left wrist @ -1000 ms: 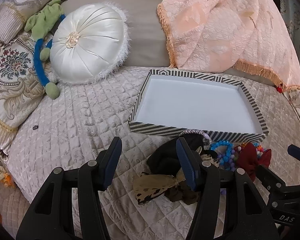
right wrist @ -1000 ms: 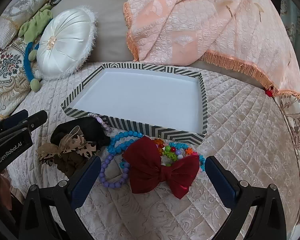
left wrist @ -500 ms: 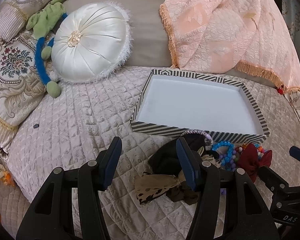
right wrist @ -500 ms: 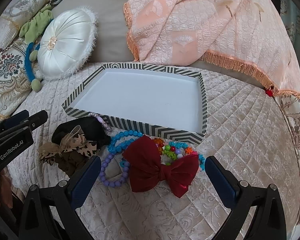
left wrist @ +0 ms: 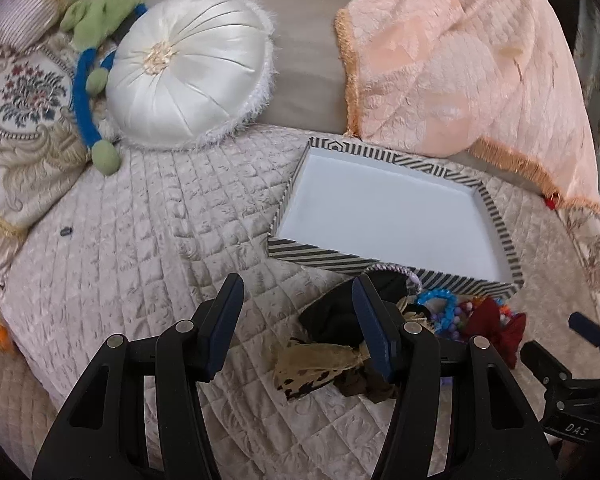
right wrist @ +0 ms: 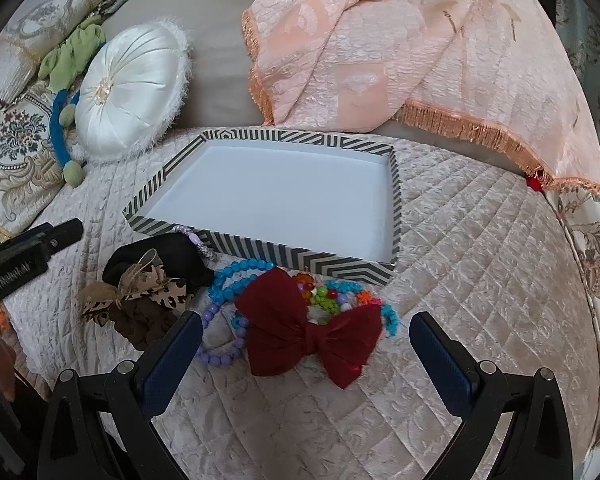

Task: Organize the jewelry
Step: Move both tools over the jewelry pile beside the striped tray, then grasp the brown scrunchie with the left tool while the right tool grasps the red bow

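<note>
Two black tongs with blue pads hover over a quilted bedspread [right wrist: 480, 240]. The right gripper [right wrist: 306, 354] gapes wide and empty above a dark red bow [right wrist: 312, 332] and bead bracelets [right wrist: 228, 280] heaped against the near edge of a striped tray [right wrist: 260, 250]. The left gripper [left wrist: 298, 320] stands moderately open, holding nothing, beside a leopard-print bow [left wrist: 312, 364].

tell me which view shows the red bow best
The right wrist view: the red bow lies whole and unobstructed between the open fingers. In the left wrist view it is small, near the right edge, partly hidden behind that gripper's finger.
</note>
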A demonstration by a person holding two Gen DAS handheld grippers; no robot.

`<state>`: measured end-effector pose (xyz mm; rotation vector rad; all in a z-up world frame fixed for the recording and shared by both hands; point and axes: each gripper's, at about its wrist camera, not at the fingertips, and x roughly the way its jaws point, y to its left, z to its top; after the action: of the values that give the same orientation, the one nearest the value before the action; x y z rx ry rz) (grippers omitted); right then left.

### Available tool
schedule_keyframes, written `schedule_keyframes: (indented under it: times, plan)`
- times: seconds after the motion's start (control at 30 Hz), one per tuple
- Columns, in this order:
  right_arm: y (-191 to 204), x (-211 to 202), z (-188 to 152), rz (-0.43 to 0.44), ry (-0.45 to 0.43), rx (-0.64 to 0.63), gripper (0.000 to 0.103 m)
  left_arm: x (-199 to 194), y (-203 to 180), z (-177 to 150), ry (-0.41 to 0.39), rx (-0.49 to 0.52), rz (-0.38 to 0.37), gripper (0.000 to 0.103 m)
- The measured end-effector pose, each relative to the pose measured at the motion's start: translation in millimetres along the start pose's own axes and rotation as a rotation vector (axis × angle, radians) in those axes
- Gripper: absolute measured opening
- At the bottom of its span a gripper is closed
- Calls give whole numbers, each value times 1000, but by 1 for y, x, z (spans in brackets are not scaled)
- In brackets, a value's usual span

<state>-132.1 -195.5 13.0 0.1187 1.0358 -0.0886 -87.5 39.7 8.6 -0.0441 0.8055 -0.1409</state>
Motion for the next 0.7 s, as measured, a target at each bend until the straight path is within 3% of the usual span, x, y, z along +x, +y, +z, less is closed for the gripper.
schedule_keyframes:
  times: [0.13,0.2,0.4,0.63,0.7]
  plan:
    - [-9,-7,-4,21,-8,6,103,-6,6,-3,12,-11,-42,57]
    - [-12,-9,-5,36,-10,9,103,-4,6,-7,31,-7,-85,63]
    - [-23,-7,-12,73,0,16,103,5,-13,-14,92,80,-161,64]
    - [-20,7,-15,134,34,-40,81,23,-39,-31,148,216,-110,64]
    - [-19,13,-13,144,41,-52,80,29,-40,-34,164,223,-98,64]
